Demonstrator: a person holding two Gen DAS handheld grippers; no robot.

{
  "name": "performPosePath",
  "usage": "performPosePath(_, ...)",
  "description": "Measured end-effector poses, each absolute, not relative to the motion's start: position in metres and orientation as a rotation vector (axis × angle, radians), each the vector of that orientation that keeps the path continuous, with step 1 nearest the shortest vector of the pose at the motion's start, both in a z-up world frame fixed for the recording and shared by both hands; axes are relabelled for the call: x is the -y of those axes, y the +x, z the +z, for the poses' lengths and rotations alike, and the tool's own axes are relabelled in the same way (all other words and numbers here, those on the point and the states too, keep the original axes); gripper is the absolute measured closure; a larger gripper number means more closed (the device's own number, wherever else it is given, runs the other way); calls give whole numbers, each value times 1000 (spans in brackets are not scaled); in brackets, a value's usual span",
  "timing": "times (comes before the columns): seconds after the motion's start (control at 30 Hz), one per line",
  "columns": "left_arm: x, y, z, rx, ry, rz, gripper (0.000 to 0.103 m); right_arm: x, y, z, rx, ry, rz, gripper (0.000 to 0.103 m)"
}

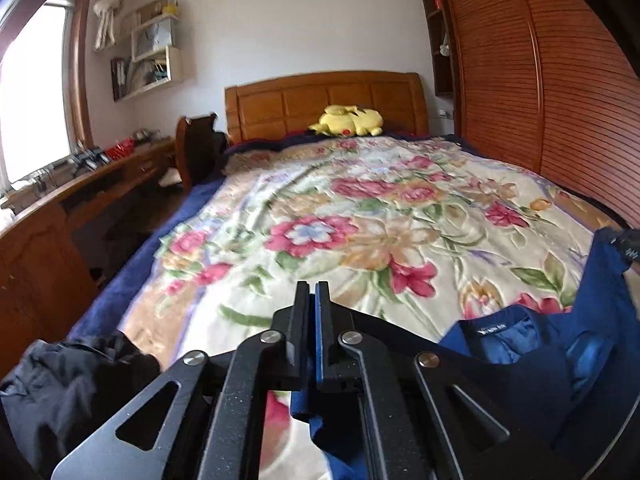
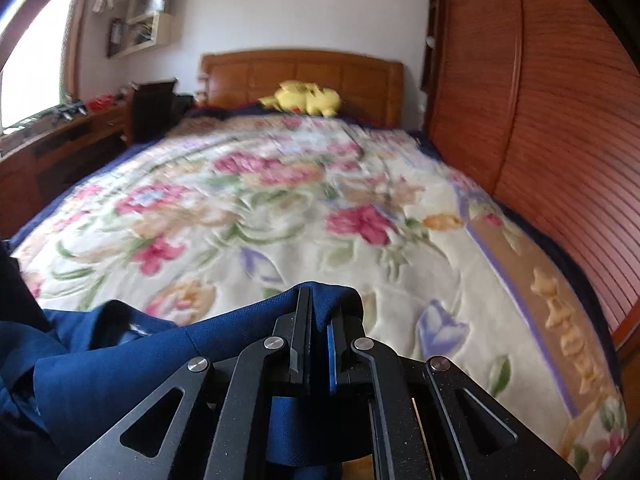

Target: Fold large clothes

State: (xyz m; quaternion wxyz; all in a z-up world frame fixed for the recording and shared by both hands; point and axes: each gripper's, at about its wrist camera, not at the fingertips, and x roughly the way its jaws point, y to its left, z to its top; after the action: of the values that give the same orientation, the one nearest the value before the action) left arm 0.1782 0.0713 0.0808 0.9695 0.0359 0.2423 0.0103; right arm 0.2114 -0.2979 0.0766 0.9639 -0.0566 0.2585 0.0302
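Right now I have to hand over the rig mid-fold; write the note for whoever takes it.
Left gripper: shut on an edge of the blue garment.
Right gripper: shut on another part of the same garment, cloth bunched over its fingers.
Garment hangs between them over the near end of the floral blanket, not spread yet.
A black garment lies at the near left, untouched.
Done: pickup. Left: lay flat, fold.

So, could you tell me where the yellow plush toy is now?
The yellow plush toy lies at the bed's far end, against the wooden headboard, in both views.
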Motion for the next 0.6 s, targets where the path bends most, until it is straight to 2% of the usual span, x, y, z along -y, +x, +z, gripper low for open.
performPosePath(0.13,-66,174,64,-540,93,-11,101,286,225,59,-607,-112,72,98)
performPosePath(0.17,-65,171,61,-547,99,-15,97,284,224,59,-601,-115,66,94)
performPosePath(0.2,-64,168,59,-559,100,-30,89,283,223,59,-596,-112,66,92)
performPosePath(0.23,-64,164,57,-574,97,-49,84,282,223,60,-596,-103,74,87)
performPosePath(0.27,-65,158,55,-582,86,-64,77,282,222,61,-602,-95,85,75)
performPosePath(0.3,-64,155,55,-584,76,-76,67,283,220,60,-612,-87,96,69)
performPosePath(0.33,-64,148,54,-583,59,-98,62,282,217,61,-618,-97,96,60)
performPosePath(0.4,-64,135,52,-582,31,-127,52,281,206,61,-613,-157,80,55)
performPosePath(0.43,-63,128,50,-583,22,-141,47,280,197,64,-607,-191,73,46)
performPosePath(0.47,-61,120,48,-583,14,-160,33,279,190,65,-600,-220,52,34)
performPosePath(0.5,-59,117,46,-587,8,-172,27,280,182,66,-592,-248,22,30)
performPosePath(0.6,-52,103,40,-597,-9,-197,27,276,172,66,-608,-274,23,28)
